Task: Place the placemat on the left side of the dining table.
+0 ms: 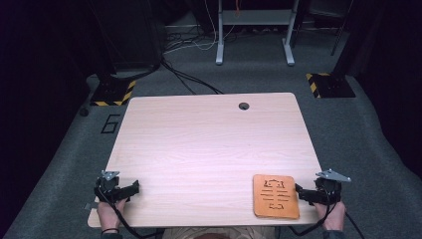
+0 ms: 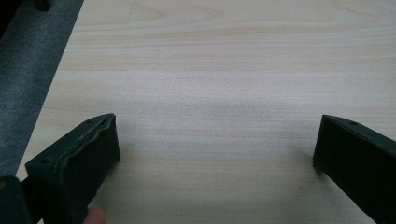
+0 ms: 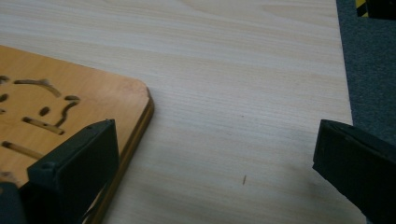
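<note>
An orange-brown wooden board (image 1: 275, 195) with cut-out slots lies flat near the front right of the light wood table (image 1: 209, 144). My right gripper (image 1: 301, 192) rests at the board's right edge, held by a hand. In the right gripper view it (image 3: 215, 140) stands open, its left jaw over the board's rounded corner (image 3: 70, 102) and its right jaw near the table's right edge. My left gripper (image 1: 133, 189) sits at the table's front left corner. It is open (image 2: 215, 135) over bare wood, with nothing between the jaws.
A round cable hole (image 1: 244, 106) sits near the table's far edge. Grey carpet surrounds the table. Yellow-black striped bases (image 1: 114, 92) (image 1: 329, 84) stand on the floor beyond it, with a desk frame (image 1: 254, 30) and cables farther back.
</note>
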{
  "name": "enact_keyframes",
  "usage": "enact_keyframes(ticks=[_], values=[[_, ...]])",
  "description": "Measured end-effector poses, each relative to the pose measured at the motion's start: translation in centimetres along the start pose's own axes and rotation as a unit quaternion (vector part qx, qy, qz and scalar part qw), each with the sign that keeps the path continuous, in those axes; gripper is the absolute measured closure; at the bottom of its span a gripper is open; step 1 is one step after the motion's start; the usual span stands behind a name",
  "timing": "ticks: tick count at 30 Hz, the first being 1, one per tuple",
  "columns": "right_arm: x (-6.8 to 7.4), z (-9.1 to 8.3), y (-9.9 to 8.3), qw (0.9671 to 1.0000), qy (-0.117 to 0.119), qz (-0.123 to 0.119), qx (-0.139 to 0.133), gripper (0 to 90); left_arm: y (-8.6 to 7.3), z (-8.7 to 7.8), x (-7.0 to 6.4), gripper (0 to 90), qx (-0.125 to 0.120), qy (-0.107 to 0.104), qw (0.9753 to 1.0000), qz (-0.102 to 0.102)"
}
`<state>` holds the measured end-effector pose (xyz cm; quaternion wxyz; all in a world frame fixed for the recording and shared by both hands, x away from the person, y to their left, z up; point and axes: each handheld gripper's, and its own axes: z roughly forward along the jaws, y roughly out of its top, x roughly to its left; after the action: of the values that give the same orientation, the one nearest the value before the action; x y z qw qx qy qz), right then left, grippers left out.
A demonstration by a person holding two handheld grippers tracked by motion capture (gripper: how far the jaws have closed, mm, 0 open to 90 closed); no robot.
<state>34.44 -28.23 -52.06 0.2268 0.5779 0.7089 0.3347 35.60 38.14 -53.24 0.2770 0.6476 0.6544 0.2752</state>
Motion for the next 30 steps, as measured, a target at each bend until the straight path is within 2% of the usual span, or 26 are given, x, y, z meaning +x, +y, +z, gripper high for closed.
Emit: enact_keyframes(ticks=[9, 12, 13, 22, 30], values=[[1.6, -0.3, -0.1, 0.9991, 0.035, -0.018, 0.015, 0.0, 0.0, 0.0, 0.0, 0.1, 0.001, -0.001, 1.0000, 0.000], [1.7, -0.2, -0.3, 0.9988, 0.036, -0.025, 0.021, 0.0, 0.0, 0.0, 0.0, 0.1, 0.000, 0.000, 1.0000, 0.000], [1.8, -0.2, -0.4, 0.9988, 0.038, -0.020, 0.024, 0.0, 0.0, 0.0, 0.0, 0.1, 0.000, 0.000, 1.0000, 0.000], [2.3, -0.1, -0.5, 0.9982, 0.046, -0.030, 0.024, 0.1, 0.0, 0.0, 0.0, 0.1, 0.000, 0.000, 1.0000, 0.000], [1.7, -0.2, -0.6, 0.9979, 0.055, -0.023, 0.027, 0.1, 0.0, 0.0, 0.0, 0.1, 0.000, 0.000, 1.0000, 0.000]])
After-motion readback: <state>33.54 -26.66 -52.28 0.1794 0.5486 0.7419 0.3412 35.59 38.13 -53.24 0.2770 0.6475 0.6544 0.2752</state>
